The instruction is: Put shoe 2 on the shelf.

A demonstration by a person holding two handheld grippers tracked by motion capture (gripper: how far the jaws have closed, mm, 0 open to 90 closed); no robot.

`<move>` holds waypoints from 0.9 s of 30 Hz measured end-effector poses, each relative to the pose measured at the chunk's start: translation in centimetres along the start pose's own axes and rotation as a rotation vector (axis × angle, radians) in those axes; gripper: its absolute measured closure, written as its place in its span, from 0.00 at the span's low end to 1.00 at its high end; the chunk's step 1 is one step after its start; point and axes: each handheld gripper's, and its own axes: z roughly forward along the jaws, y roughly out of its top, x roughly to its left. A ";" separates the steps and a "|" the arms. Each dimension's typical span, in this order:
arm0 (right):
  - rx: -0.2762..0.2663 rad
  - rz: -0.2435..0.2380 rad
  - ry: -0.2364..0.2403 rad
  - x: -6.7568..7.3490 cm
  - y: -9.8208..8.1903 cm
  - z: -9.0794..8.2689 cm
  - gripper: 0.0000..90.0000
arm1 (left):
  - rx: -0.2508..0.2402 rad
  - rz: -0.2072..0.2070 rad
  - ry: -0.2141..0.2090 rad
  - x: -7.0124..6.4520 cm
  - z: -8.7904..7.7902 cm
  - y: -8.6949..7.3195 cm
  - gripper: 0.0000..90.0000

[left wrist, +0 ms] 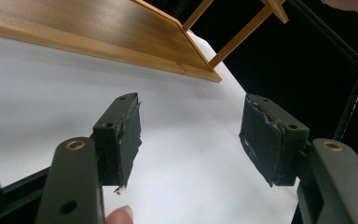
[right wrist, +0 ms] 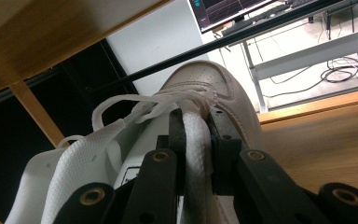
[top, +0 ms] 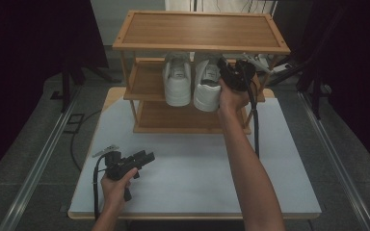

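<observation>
Resting low over the near left part of the white rectangular tabletop [top: 188, 168], the left gripper [top: 142, 159] sits in the person's left hand [top: 115, 185] with its black jaws pointing toward the middle of the table; in the left gripper view its two worn black pads [left wrist: 129, 135] stand wide apart with nothing but bare white surface between them, and a fingertip shows at the bottom edge. A black cable trails from it back toward the near edge. Farther in, the person's right forearm [top: 250, 168] stretches across the tabletop to the three-tier wooden shoe rack [top: 200, 31], which stands at the far edge of the table, its lowest board bare and its top board bare as well. On the middle shelf [top: 144, 82] two white lace-up sneakers stand side by side with their heels toward the person, touching or very nearly so. The right gripper [top: 231, 72], held in the right hand [top: 231, 98], reaches in under the top board at the right-hand sneaker [top: 206, 84]. In the right gripper view its jaws are drawn close together, pinching the white padded tongue [right wrist: 196, 140] of that sneaker [right wrist: 205, 93] between them, with the white laces [right wrist: 135, 107] looping just past the jaw tips. The left-hand sneaker [top: 177, 82] stands untouched beside it, nearer the left post of the rack.
</observation>
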 end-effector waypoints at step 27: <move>-0.009 0.045 0.103 -0.8 0.4 0.6 0.71 | 0.019 0.005 -0.005 -0.3 0.5 -0.3 0.42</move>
